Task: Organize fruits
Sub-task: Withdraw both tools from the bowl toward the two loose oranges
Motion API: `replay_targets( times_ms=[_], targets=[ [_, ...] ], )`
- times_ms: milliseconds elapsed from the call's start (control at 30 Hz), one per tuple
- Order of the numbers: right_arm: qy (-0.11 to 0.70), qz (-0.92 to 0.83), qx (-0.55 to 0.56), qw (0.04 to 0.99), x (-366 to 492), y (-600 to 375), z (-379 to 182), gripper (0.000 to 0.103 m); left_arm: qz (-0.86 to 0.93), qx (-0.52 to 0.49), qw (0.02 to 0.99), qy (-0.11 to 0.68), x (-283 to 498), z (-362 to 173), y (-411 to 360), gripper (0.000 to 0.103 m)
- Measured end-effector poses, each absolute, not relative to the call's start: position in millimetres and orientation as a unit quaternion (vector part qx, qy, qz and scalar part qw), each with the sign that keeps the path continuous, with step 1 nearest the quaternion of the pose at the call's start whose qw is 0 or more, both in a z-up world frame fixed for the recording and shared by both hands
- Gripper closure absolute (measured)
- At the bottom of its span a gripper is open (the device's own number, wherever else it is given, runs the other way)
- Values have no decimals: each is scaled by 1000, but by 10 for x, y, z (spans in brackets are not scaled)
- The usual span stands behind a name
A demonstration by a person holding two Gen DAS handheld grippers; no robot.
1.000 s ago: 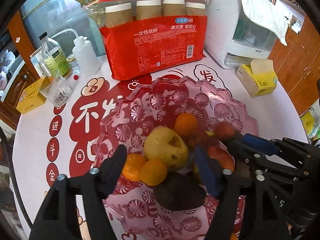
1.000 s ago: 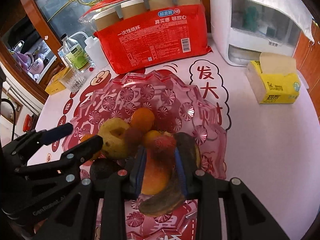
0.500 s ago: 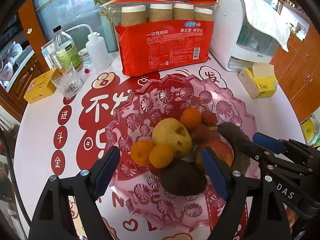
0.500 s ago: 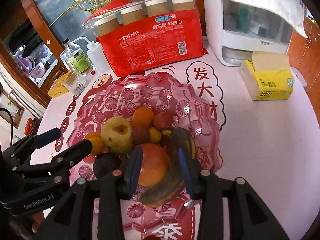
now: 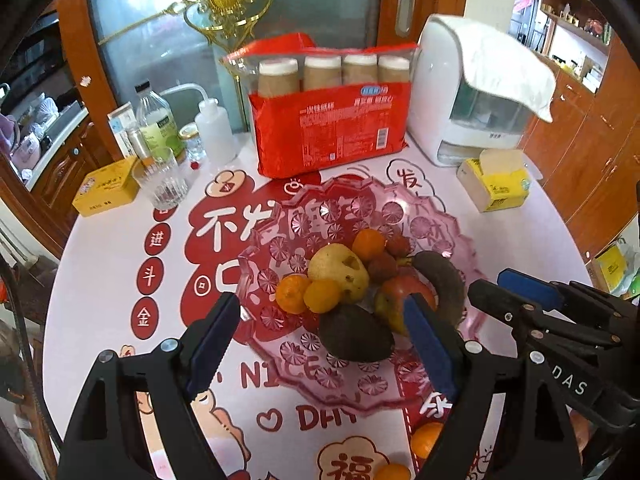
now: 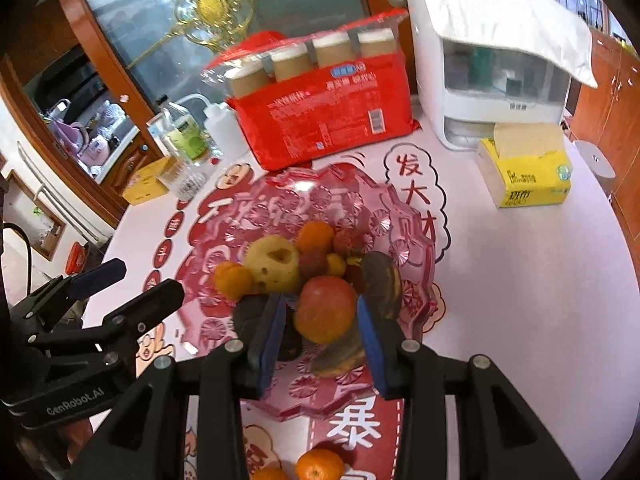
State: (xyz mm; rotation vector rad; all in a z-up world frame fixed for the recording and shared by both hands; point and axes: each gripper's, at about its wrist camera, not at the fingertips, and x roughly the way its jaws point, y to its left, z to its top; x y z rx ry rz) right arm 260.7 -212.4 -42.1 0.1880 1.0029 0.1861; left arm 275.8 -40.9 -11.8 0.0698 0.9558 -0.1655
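Observation:
A pink faceted glass fruit bowl [image 5: 360, 208] [image 6: 400, 216] holds a yellow pear [image 5: 338, 266] [image 6: 274, 262], several small oranges [image 5: 294, 294], red lychees [image 5: 382, 266], a dark avocado [image 5: 354, 332], a red-orange apple [image 5: 394, 294] [image 6: 326, 308] and a blackened banana [image 5: 442, 280] [image 6: 382, 280]. My left gripper [image 5: 320, 344] is open and empty above the bowl's near rim. My right gripper [image 6: 322, 328] is open and empty, raised over the apple; it also shows in the left wrist view [image 5: 508, 288]. Two oranges [image 6: 318, 464] [image 5: 426, 438] lie on the table near me.
A red pack of paper cups [image 5: 332, 132] stands behind the bowl, a white appliance [image 5: 472, 92] at back right, a yellow tissue box [image 5: 496, 184] to the right. Bottles [image 5: 156, 124], a glass [image 5: 162, 182] and a yellow box [image 5: 106, 186] stand back left.
My right gripper opened, left the apple in the bowl and pulled back and up. My left gripper also rose and drew back, still open.

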Motion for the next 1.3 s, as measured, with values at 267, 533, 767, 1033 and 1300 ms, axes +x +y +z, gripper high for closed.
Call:
replay_targets(
  times_ms=[267, 533, 767, 1033, 1300],
  targets=[
    [447, 116, 80, 883, 2273, -2020, -67, 65, -75, 29, 898, 432, 2388, 182, -357, 17],
    [433, 128, 50, 891, 1855, -1942, 46, 63, -73, 21, 905, 418, 1961, 239, -300, 15],
    [444, 127, 44, 886, 1525, -1977, -120, 61, -80, 22, 898, 431, 1595, -8, -292, 15],
    [472, 111, 55, 873, 1242, -2069, -459, 61, -79, 14, 884, 460, 1323, -377, -274, 15],
    [501, 88, 62, 859, 1081, -2184, -804, 61, -77, 16, 859, 506, 1151, -914, -300, 15]
  ],
)
